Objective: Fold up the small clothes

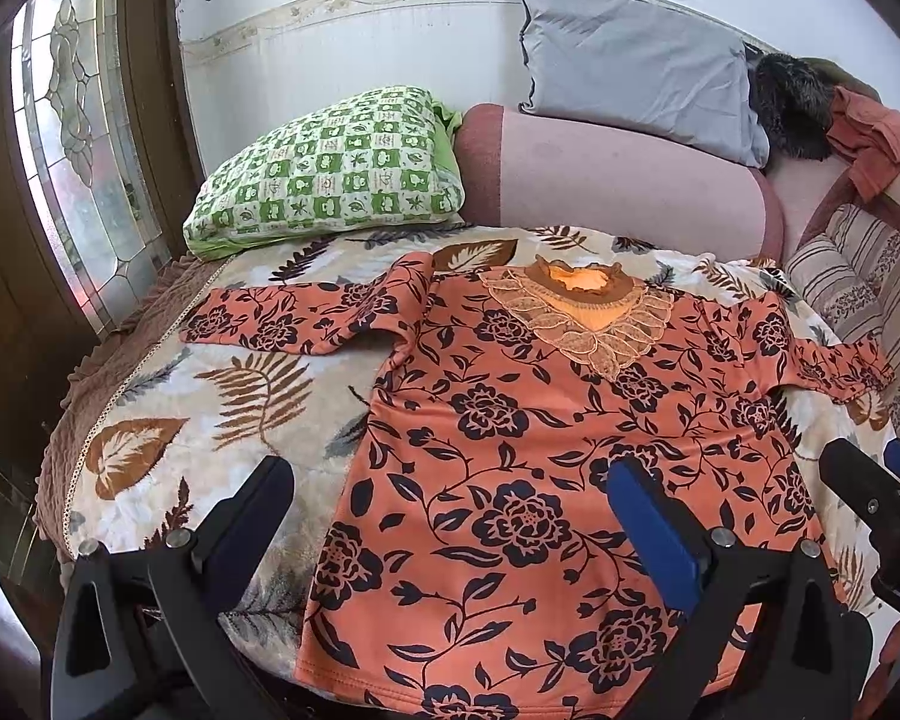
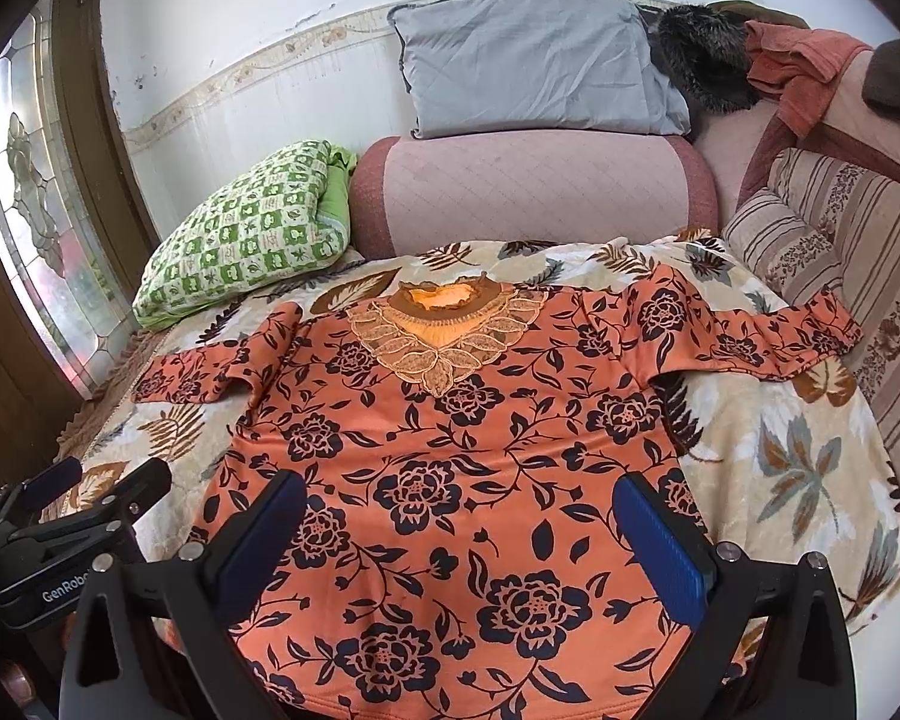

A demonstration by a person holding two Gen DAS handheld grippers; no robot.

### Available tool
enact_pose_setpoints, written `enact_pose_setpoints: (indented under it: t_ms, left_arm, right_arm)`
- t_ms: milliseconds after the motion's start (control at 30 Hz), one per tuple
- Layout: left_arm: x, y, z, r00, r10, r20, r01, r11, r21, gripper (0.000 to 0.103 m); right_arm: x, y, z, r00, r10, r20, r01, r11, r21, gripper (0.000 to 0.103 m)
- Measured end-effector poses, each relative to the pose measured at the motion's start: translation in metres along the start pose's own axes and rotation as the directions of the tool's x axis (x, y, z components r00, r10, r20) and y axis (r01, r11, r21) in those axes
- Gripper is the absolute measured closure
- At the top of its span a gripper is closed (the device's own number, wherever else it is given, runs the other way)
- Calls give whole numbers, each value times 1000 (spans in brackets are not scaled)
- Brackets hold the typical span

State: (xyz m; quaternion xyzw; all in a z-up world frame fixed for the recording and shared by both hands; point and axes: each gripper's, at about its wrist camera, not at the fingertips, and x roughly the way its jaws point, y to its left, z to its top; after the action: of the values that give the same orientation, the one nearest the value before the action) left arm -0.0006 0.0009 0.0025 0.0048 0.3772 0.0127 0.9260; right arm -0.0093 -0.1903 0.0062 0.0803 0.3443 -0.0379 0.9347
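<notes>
An orange top with dark flower print (image 1: 510, 438) lies spread flat, front up, on a leaf-patterned blanket (image 1: 168, 420), both sleeves stretched out to the sides. It also shows in the right wrist view (image 2: 450, 450). My left gripper (image 1: 450, 492) is open and empty, hovering above the hem's left part. My right gripper (image 2: 459, 504) is open and empty above the hem's right part. The right gripper shows at the right edge of the left wrist view (image 1: 870, 474); the left gripper shows at the left edge of the right wrist view (image 2: 96, 486).
A green checked pillow (image 1: 330, 168) lies at the back left, a pink bolster (image 1: 618, 186) behind the top, a grey pillow (image 1: 636, 66) on it. A striped cushion (image 2: 840, 252) borders the right. A door with patterned glass (image 1: 72, 138) stands at the left.
</notes>
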Motion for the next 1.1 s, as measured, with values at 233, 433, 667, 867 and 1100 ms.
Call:
enact_pose_setpoints:
  t_ms: [233,433,667,867,1100]
  left_arm:
    - [0,1,0,1000,2,-1,-2,1000,0,0]
    - [-1,1,0,1000,2,1,-2,1000,1,0]
    - [-3,-2,1,1000,3,3,-3,1000,3,0]
    - [-4,-2,2,1000,2,3,-2,1000,5,0]
    - [-4,-2,2,1000,1,4,-1,1000,5,0]
  right_arm:
    - [0,0,0,1000,3,-3,-3,1000,3,0]
    - [-1,0,0,1000,4,0,-4,1000,2,0]
    - [-3,0,2,1000,3,3,-3,1000,2,0]
    - [-5,0,2,1000,4,10,-4,1000,3,0]
    - [-7,1,3,1000,7,18,-7,1000,-1,0]
